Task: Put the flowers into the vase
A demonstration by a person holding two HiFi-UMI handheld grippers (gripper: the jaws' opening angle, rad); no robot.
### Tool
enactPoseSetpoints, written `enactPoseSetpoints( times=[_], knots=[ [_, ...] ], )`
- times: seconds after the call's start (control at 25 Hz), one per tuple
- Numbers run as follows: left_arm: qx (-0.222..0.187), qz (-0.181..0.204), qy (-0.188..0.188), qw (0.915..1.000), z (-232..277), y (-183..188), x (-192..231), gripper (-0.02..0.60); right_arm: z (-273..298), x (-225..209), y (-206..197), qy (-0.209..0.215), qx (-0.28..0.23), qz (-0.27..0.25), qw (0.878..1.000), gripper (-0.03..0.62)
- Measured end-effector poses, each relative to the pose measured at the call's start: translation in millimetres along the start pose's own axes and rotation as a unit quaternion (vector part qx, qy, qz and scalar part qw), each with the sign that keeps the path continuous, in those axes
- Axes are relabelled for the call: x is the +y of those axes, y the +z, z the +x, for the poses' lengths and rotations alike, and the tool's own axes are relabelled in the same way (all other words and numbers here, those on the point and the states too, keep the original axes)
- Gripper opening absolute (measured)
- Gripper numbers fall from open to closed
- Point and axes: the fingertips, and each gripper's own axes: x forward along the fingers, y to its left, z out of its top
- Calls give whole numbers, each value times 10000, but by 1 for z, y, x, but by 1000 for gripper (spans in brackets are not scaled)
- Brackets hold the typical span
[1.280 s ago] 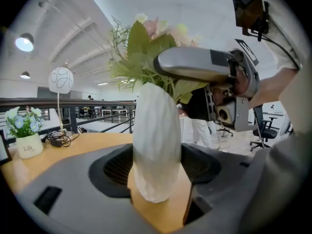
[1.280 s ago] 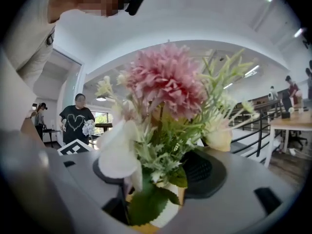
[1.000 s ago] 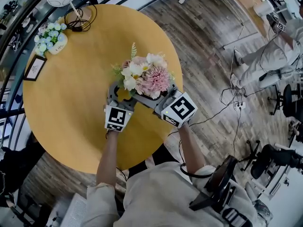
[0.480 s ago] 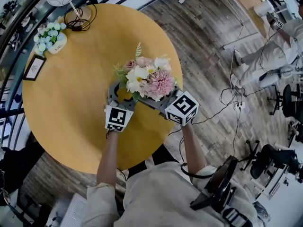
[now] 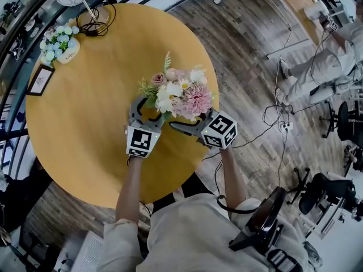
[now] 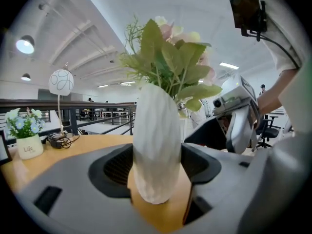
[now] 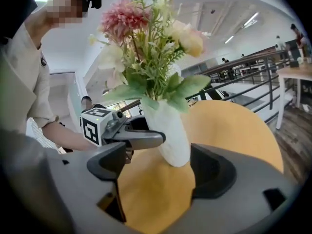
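In the head view the blooms cover the vase entirely, and leaves hide its mouth in both gripper views. The vase (image 6: 156, 145) is white and egg-shaped, with a rippled matte surface. The flowers (image 5: 180, 92), pink, cream and white with soft green leaves, stand in it above the round yellow worktop (image 5: 85, 112). The left gripper (image 6: 153, 172) has its fingers (image 6: 109, 167) clamped on the vase's belly, one at each side. The right gripper (image 7: 161, 172) has its fingers (image 7: 212, 172) spread apart with nothing between them. The vase stands just beyond them, nearer the finger at that view's right.
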Motion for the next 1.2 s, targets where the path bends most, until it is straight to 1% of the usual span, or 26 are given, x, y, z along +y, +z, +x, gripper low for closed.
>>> enactPoseSetpoints(
  times=[0.12, 0.24, 0.4, 0.6, 0.8, 1.04, 1.2],
  knots=[
    [-36, 59, -28, 10000, 0, 0, 0, 317, -2, -7, -2, -133, -55, 66, 9999, 410],
    [-60, 82, -20, 9999, 1, 0, 1, 318, 0, -7, 6, -99, -157, 45, 9998, 411],
    [-71, 80, -9, 9999, 1, -1, 0, 318, 2, -5, 8, -101, -55, -138, 9998, 411],
    [-35, 73, -95, 9999, 2, -5, 0, 318, 6, -9, 10, -158, -114, -108, 9998, 411],
    [-34, 93, -154, 9998, 0, -5, -4, 318, 6, -9, 6, -178, -7, -164, 9997, 411],
    [3, 7, -134, 9999, -8, -13, 0, 319, 6, -10, 5, -182, 1, -117, 9998, 411],
    [16, -5, -45, 10000, -22, -16, 1, 318, 5, -10, 3, -201, 5, -93, 9998, 411]
  ],
)
